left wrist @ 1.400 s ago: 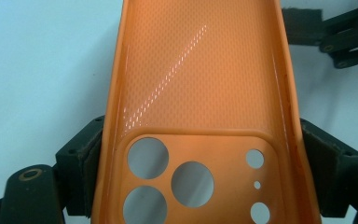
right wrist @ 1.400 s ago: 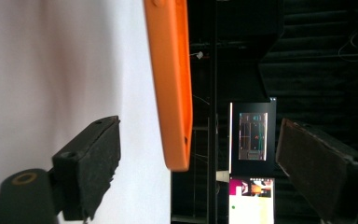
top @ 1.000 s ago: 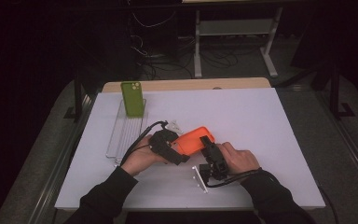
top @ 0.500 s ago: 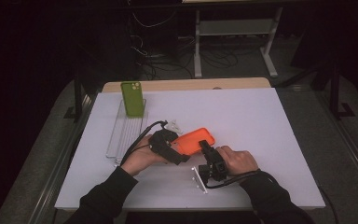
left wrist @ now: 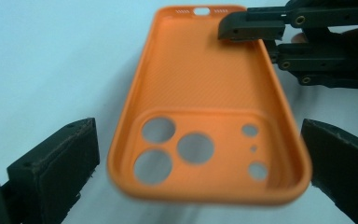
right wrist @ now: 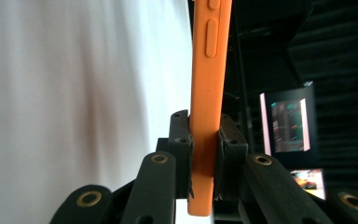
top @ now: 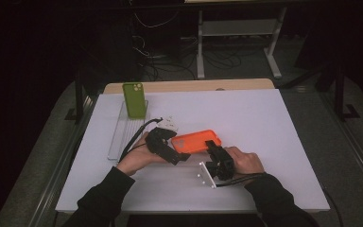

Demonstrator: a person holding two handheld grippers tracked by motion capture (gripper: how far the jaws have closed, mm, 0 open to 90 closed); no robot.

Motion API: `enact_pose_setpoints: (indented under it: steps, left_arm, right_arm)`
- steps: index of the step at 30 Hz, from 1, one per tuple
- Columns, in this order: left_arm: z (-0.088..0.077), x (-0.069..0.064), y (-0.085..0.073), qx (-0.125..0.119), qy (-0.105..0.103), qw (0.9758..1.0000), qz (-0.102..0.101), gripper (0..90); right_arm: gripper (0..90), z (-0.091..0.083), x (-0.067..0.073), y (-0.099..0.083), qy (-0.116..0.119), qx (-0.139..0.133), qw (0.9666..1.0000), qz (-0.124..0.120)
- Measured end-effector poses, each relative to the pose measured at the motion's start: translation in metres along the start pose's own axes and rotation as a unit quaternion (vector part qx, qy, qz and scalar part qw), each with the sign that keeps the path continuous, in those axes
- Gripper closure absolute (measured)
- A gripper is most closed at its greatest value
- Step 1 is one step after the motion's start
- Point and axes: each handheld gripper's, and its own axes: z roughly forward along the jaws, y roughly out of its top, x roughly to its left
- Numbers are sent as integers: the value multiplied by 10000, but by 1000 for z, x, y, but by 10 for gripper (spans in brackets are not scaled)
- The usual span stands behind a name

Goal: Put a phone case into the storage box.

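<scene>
The orange phone case (top: 196,141) is held just above the white table (top: 274,142), between the two claws. It is empty, with its hollow side facing up, and you can see the round camera holes in it.

The right claw (top: 213,147) is pinched tight on one long edge of the orange phone case, near the end with the small slot. In the right gripper view the two black pads squeeze the thin orange wall from both sides.

The left claw (top: 182,152) is wide open. Its jaws have just been opening, and now they stand on each side of the camera end of the case and do not press on it.

Far past the left claw, near the back edge of the table, there is a clear tray (top: 123,132). A green phone case (top: 134,100) stands up at the far end of it; it may be leaning a bit, but the view is too small to be sure.
</scene>
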Motion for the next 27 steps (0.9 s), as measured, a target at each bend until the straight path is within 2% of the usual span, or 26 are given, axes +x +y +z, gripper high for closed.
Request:
enact_pose_setpoints:
  steps: [4, 7, 9, 10, 11, 12, 13, 14, 15, 17, 18, 19, 21, 22, 23, 25, 27]
  left_arm:
    - [-3, 2, 0, -107, 7, 9999, -50, 0]
    - [-5, 3, 0, -46, 45, 10000, 1, 0]
    - [-5, 5, 0, -42, 36, 9999, 138, 0]
    - [-5, 5, 0, -42, 41, 9999, 154, 0]
    - [-5, 5, 1, -46, 46, 9999, 137, 0]
    - [-5, 4, 0, -49, 55, 10000, 32, 0]
    - [-6, 4, 0, -48, 77, 9999, 67, 0]
    - [-6, 4, 0, -57, 86, 9999, 37, 0]
    - [-6, 4, 0, -69, 96, 9999, 25, 0]
    - [-5, 3, 0, -145, 137, 9998, -61, 0]
    - [-5, 3, 0, -198, 146, 9996, -119, 0]
    - [-5, 3, 0, -204, 150, 9996, -127, 0]
    - [-6, 4, 0, -225, 191, 9995, -59, 0]
    - [-8, 7, 1, -162, 220, 9996, 87, 0]
    - [-8, 7, 1, -151, 224, 9996, 91, 0]
    - [-9, 7, 1, -146, 233, 9996, 80, 0]
    - [-9, 7, 1, -180, 241, 9995, 91, 0]
  right_arm:
    - [778, -1, -6, -5, 272, 67, 9982, 522]
    - [779, -1, -12, -7, 353, 25, 9948, 957]
    - [779, -1, -16, -9, 408, -16, 9934, 1069]
    - [779, -1, -18, -10, 452, -20, 9918, 1198]
    - [779, -1, -18, -10, 550, -19, 9879, 1451]
    - [779, -1, -20, -11, 599, -17, 9863, 1535]
    - [779, 0, -22, -13, 624, -56, 9869, 1485]
    - [779, -2, -21, -12, 735, 1, 9800, 1850]
    - [779, -1, -21, -11, 761, -36, 9751, 2083]
    - [779, 0, -22, -13, 876, -27, 9700, 2266]
    - [779, 0, -23, -14, 904, -43, 9685, 2319]
    - [779, 0, -25, -15, 989, -51, 9644, 2453]
    - [779, 1, -27, -17, 1068, -42, 9579, 2666]
    - [779, 1, -28, -18, 1102, -60, 9557, 2730]
    - [779, 2, -30, -19, 1145, -71, 9514, 2859]
    - [779, 2, -32, -21, 1238, -67, 9450, 3028]
    - [779, 3, -33, -23, 1322, -49, 9330, 3346]
